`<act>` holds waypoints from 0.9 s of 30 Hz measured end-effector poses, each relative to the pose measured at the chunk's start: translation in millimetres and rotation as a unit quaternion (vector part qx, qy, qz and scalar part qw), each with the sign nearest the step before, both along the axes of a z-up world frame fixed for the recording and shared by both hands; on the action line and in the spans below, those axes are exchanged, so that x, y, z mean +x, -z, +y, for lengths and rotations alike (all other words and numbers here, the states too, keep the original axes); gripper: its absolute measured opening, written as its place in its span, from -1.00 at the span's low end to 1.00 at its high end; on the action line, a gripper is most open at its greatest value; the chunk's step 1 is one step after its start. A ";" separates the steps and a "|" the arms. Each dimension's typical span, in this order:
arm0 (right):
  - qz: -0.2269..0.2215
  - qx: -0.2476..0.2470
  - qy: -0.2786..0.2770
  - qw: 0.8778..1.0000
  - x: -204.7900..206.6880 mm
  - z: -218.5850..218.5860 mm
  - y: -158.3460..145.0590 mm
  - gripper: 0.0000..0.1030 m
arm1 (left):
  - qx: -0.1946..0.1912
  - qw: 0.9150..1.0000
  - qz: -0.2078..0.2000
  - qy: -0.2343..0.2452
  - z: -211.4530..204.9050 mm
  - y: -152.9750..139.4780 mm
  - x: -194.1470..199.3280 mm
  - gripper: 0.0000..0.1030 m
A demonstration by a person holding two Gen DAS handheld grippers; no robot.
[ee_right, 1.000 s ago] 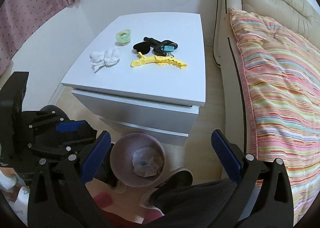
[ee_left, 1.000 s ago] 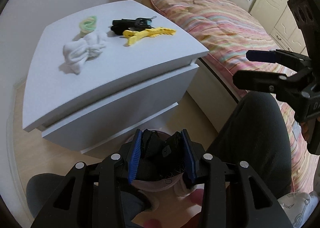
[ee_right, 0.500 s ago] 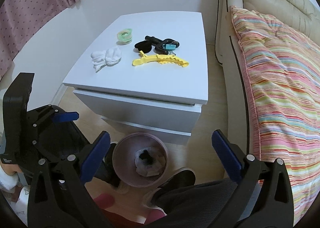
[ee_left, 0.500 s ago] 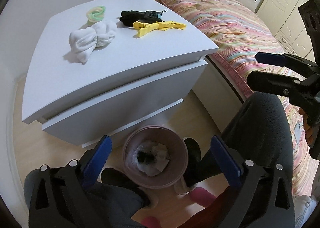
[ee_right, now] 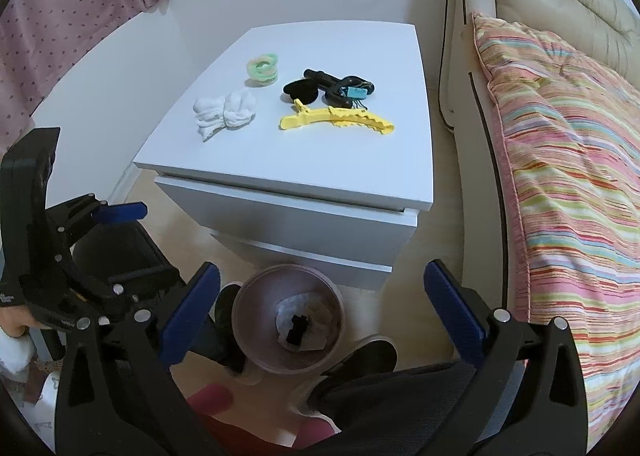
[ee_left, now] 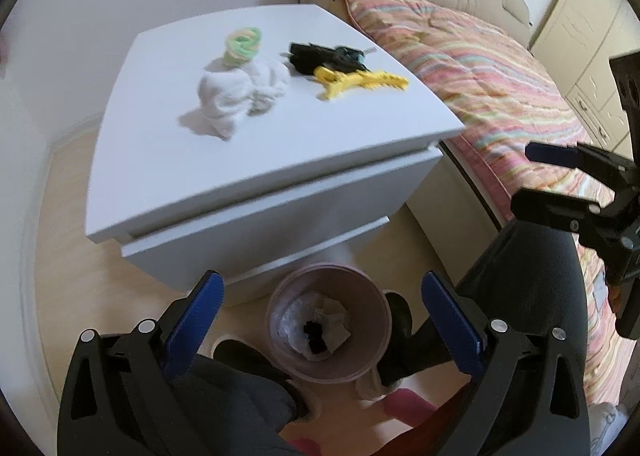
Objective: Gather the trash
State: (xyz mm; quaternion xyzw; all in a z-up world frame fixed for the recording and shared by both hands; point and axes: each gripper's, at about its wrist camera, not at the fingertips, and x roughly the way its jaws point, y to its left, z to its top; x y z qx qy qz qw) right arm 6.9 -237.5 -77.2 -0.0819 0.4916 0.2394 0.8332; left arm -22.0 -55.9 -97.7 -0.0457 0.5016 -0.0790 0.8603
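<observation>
A home bedroom is shown: a bed (ee_right: pixel 568 159) under a striped quilt (padded headboard behind), a white nightstand (ee_right: pixel 304 159) beside it, pink curtains (ee_right: pixel 60 7), cream wardrobes (ee_left: pixel 588 55).

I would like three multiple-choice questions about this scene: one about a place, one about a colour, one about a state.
1. Where is the bin?
A. on the nightstand
B. on the floor before the nightstand
C. on the bed

2. What colour is the long hair clip?
A. yellow
B. red
C. white

3. How is the left gripper?
A. shut on a tissue
B. shut, empty
C. open, empty

Answers:
1 B: it stands below the nightstand drawers.
2 A: the clip beside the black items is yellow.
3 C: its blue pads stand wide apart with nothing between.
</observation>
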 end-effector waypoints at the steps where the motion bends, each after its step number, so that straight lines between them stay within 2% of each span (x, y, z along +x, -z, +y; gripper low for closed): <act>1: 0.000 0.001 -0.001 1.000 0.3 0.4 -0.8 0.94 | 0.000 1.000 -0.003 -0.003 3.0 -2.2 1.3 0.85; 8: -0.002 0.003 -0.008 1.000 4.2 5.1 -5.2 0.94 | 0.009 0.999 -0.033 -0.010 19.0 -22.8 15.5 0.85; 16: -0.005 0.005 -0.012 1.000 11.6 11.2 -10.8 0.94 | 0.024 0.999 -0.044 -0.001 30.5 -39.7 51.5 0.85; 27: -0.002 0.004 -0.012 1.000 16.0 12.3 -12.0 0.94 | 0.041 0.998 -0.010 0.045 32.1 -35.6 108.1 0.85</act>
